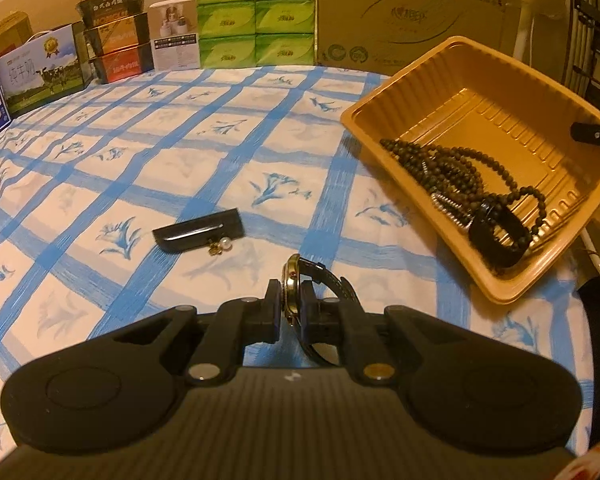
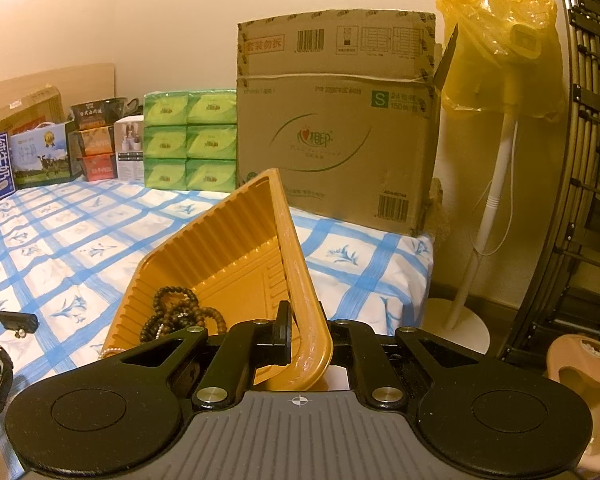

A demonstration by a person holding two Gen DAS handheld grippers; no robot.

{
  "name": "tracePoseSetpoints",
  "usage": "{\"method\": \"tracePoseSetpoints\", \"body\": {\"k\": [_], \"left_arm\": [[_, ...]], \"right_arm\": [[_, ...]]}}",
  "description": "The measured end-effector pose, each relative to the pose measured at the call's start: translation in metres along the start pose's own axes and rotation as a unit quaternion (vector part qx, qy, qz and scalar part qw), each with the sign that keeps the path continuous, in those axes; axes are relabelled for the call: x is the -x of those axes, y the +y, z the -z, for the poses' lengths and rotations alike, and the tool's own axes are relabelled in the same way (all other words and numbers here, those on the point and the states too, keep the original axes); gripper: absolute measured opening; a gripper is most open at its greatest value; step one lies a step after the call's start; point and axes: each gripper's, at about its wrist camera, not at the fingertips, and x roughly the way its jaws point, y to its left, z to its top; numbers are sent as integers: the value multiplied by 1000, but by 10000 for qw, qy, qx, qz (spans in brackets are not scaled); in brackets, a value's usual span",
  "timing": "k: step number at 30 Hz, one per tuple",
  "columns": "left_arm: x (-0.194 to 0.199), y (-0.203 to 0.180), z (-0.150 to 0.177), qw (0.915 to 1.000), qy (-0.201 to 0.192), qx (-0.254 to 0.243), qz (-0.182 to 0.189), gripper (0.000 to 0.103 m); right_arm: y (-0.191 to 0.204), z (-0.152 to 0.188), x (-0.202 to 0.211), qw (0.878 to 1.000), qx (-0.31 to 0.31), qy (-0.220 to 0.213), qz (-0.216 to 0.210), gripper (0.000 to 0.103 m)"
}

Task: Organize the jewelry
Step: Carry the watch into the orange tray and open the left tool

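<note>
Blue-and-white checked cloth point(image 1: 204, 152) with a flower print covers the table; along its far edge stand milk cartons point(image 1: 40, 68), stacked dark boxes point(image 1: 118, 40), green tissue packs point(image 1: 256, 20) and a large cardboard box point(image 2: 336, 132), with a bagged standing fan point(image 2: 500, 72) beyond the table's corner. My left gripper point(image 1: 291, 308) has its jaws clamped on the gold case of a wristwatch point(image 1: 296, 280), held edge-on above the cloth with the dark strap looping off to the right of the fingers. My right gripper point(image 2: 305, 332) has its jaws pinched on the near rim of the orange plastic tray point(image 2: 236, 236), one finger inside the wall and one outside; the tray is tilted, its near end raised. Inside the tray lie strands of dark wooden beads point(image 1: 448, 168), a black band point(image 1: 496, 236) and a silvery chain point(image 1: 444, 204), gathered toward the lower corner. On the cloth, well apart from the tray, rests a small black bar-shaped piece point(image 1: 198, 230) with a pearl-and-gold earring point(image 1: 220, 247) touching its near edge
</note>
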Motion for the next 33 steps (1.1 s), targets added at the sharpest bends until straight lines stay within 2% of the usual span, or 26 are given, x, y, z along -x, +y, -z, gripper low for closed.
{"method": "tracePoseSetpoints", "body": {"k": [25, 33], "left_arm": [[-4, -64, -55, 9951, -461, -309, 817, 8], [-14, -91, -73, 9894, -529, -348, 1306, 8]], "right_arm": [[0, -1, 0, 10000, -11, -5, -7, 9], [-1, 0, 0, 10000, -12, -4, -7, 9]]}}
